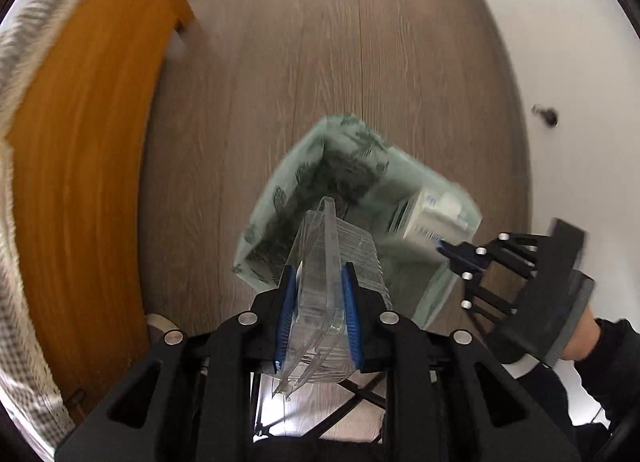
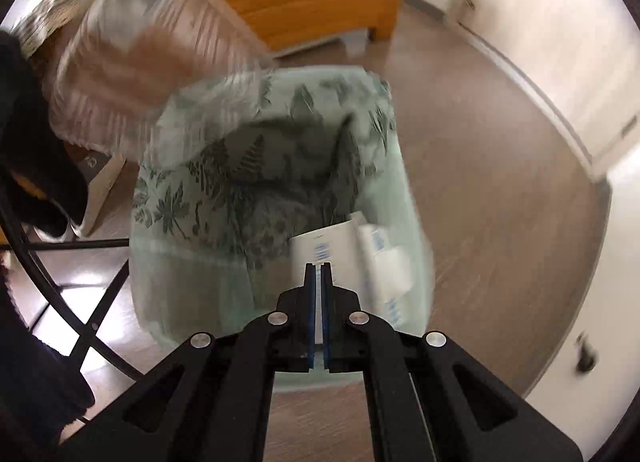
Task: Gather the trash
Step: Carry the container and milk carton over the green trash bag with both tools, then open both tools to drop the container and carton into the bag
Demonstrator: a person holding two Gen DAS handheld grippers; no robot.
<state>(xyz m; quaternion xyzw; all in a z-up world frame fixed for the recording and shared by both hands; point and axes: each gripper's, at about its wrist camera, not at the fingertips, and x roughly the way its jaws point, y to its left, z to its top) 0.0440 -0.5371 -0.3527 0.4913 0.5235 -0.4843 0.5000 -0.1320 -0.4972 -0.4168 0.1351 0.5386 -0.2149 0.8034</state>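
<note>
Left claw (image 1: 316, 294) is closed most of the way on a clear, ribbed plastic clamshell container (image 1: 336, 262), the blue pads pressing its two flat faces from either side. That container hangs directly over the open mouth of the pale green trash bag printed with dark leaves (image 1: 288, 182), which stands on the grey-brown wood-grain floor (image 1: 304, 46).

Handling, as a judgement: the clamshell is thin moulded plastic, so it should be very light, springy and smooth. It will flex rather than break, and it can slip or pop out of the pads if squeezed unevenly. The present hold across the ribbed body, near the folded rim, is the firmer zone; the loose lid edge is a poor place to grip.

Right claw (image 2: 319, 266) is shut, the pads almost touching, on the thin edge of a white carton with blue print (image 2: 320, 246). The carton sits at the bag's near right side, partly over the rim. As a judgement, it is light folded card: stiff along its creases, crushable on its faces, and best held at an edge or flap, as it is now.

The trash bag (image 2: 224, 182) is soft film with no frame visible, so its rim is likely to sag or fold if pushed. An orange-brown wooden cabinet (image 1: 88, 134) stands just beside it, and white walls (image 1: 560, 42) lie beyond.
</note>
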